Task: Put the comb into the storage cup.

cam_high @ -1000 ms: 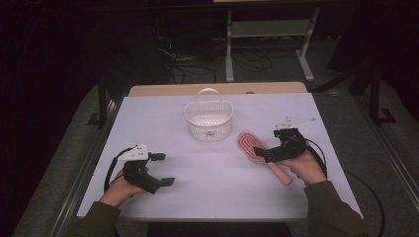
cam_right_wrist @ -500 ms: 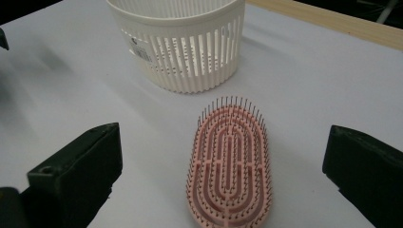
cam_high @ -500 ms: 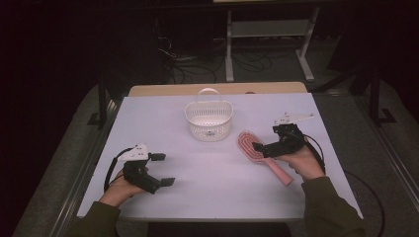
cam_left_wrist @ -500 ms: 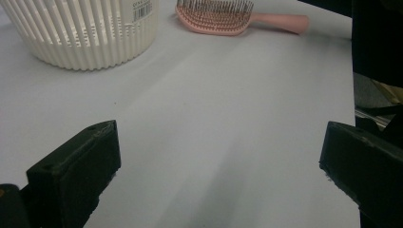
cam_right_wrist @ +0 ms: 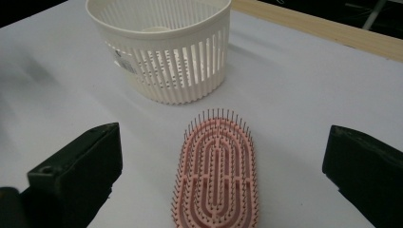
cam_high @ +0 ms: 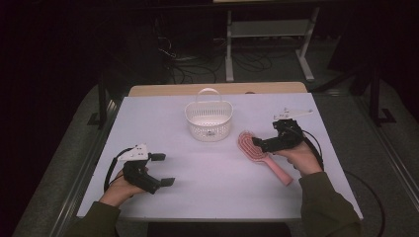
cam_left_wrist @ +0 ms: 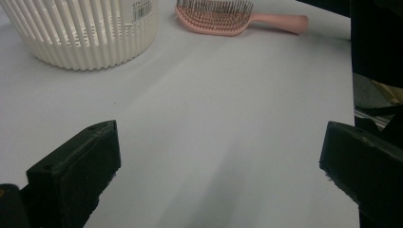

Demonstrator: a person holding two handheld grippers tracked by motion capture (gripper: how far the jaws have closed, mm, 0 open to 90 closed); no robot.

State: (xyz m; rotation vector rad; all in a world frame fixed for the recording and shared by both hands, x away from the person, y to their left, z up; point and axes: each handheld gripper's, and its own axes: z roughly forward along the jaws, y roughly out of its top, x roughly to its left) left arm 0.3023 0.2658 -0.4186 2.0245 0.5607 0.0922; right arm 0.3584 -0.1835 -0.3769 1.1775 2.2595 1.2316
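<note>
Since the earlier frame, right gripper (cam_high: 260, 143) has lifted slightly above the pink hairbrush (cam_right_wrist: 216, 173), jaws wide apart. Hairbrush lies right of the white basket (cam_high: 208, 120). Straddle the handle squarely before closing. Left gripper (cam_high: 162, 169) rests open.

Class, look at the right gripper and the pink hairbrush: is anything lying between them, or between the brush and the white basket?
Nothing visible does. The right gripper is open, its jaws either side of the hairbrush head with bare table between. From the brush to the basket there is only bare tabletop.
</note>
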